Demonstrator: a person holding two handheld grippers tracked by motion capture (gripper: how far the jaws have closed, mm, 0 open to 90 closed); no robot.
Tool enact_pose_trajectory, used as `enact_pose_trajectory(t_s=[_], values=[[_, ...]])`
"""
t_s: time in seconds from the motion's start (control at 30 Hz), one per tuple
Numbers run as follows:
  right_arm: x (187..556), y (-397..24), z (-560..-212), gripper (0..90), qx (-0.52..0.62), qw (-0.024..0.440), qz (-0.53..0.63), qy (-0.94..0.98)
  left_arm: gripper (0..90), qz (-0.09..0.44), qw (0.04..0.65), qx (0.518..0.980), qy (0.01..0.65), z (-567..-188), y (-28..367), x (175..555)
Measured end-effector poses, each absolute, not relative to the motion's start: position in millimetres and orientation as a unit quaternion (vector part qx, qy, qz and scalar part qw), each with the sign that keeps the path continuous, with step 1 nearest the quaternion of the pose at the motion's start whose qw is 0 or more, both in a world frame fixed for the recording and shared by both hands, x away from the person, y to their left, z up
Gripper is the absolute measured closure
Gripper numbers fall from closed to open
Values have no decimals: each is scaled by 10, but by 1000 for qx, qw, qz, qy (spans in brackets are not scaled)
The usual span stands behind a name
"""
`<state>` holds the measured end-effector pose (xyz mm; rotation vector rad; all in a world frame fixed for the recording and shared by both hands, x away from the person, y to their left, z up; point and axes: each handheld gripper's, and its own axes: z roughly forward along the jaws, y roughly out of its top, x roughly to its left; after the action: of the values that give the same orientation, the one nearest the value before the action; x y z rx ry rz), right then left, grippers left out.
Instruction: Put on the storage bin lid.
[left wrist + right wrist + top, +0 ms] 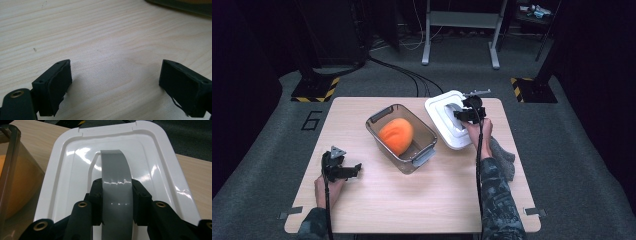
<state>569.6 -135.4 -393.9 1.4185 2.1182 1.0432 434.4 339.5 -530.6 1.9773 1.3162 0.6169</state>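
Note:
A white lid with a grey strap handle is at the table's back right, beside a clear grey bin. My right gripper is shut on that handle, with the pads pressing its two sides. In the right gripper view the lid stretches away from the right gripper. An orange rounded object lies inside the bin. Near the table's front left, my left gripper rests low and open. Only bare wood shows between the jaws of the left gripper.
A grey cloth lies by the right forearm near the table's right edge. The bin's wall stands close to the lid's left side. The wooden table has free room along the front. Stands and cables sit on the floor behind.

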Motion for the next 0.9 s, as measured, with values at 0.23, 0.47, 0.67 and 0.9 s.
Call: enact_pose_trajectory(t_s=[0.23, 0.47, 0.67, 0.9], values=[[5650, -1387, -3781, 665, 500, 200, 373, 756, 108, 237, 337, 759, 505, -5306, 3394, 4343], [5612, -1401, -3642, 665, 502, 200, 375, 753, 108, 237, 335, 759, 505, -5303, 3395, 4342], [5577, -1395, -3555, 665, 490, 201, 379, 759, 108, 237, 337, 758, 505, -5306, 3394, 4343], [5519, -1316, -3478, 665, 479, 201, 386, 762, 108, 237, 337, 758, 506, -5306, 3393, 4343]])
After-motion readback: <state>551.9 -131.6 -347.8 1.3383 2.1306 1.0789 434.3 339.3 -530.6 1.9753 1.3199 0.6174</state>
